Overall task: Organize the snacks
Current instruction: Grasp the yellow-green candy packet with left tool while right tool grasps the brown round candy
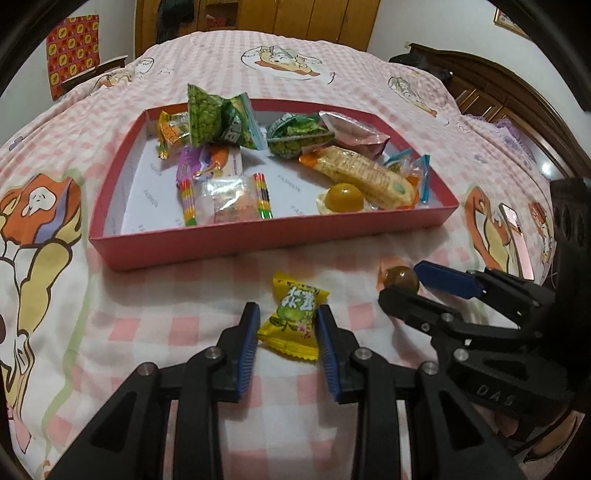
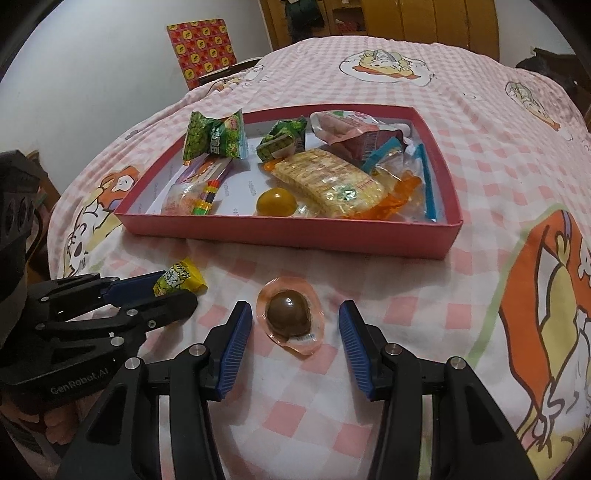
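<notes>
A red shallow box (image 1: pixel 258 236) (image 2: pixel 295 236) on the bed holds several wrapped snacks, among them a yellow jelly cup (image 1: pixel 343 198) (image 2: pixel 276 202) and a cracker pack (image 1: pixel 364 175). My left gripper (image 1: pixel 286 314) is open around a yellow candy packet (image 1: pixel 293 317) (image 2: pixel 181 282) lying on the bedspread in front of the box. My right gripper (image 2: pixel 295 314) (image 1: pixel 399 284) is open around a brown jelly cup (image 2: pixel 288 314) (image 1: pixel 400 277), also on the bedspread in front of the box. Neither snack is lifted.
The bed has a pink checked cartoon bedspread (image 1: pixel 184 325). A dark wooden headboard (image 1: pixel 498 96) is at the right, wooden wardrobes (image 1: pixel 295 18) behind, and a red patterned box (image 2: pixel 201 48) beside the bed at the far left.
</notes>
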Tool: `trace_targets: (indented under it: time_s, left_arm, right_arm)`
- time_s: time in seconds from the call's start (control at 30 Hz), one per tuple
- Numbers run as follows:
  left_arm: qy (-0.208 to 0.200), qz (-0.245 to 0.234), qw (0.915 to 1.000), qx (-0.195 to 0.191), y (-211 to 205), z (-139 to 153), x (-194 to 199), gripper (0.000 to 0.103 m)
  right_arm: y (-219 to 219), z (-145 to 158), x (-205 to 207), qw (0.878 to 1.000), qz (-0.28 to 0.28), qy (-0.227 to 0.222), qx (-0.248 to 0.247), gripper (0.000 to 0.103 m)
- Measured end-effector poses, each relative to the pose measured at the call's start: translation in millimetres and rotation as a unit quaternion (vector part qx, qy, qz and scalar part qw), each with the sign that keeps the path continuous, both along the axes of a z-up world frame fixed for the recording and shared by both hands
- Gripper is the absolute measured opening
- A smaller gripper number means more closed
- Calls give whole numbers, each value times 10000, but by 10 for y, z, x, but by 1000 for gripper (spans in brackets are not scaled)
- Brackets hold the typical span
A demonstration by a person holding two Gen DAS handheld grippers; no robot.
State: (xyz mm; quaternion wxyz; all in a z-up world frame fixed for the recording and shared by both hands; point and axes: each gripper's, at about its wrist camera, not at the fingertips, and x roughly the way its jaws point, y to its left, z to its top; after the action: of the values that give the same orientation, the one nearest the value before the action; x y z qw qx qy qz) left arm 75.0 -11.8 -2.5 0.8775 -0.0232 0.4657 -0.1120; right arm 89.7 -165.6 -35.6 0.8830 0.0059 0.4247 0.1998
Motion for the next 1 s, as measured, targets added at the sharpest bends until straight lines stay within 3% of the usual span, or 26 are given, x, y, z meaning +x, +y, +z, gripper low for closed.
trace_targets:
  time_s: [0.17, 0.23, 0.73, 1.0]
  left_arm:
    - [-90, 49, 9999, 70, -29, -17, -13, 34]
    - [-126, 74, 9999, 35, -22, -20, -17, 34]
    - [-321, 86, 9984, -457, 141, 253, -130, 29]
    - [-573, 239, 9975, -335, 207, 443, -57, 29]
  right_arm:
    - [61, -21, -1, 9999, 42, -78, -101, 43]
    - [61, -26, 4, 9999, 16, -97, -114, 33]
    - [-28, 122, -147, 9990, 110, -114, 412, 31]
    - [54, 256, -153, 9981, 284, -188, 516, 31]
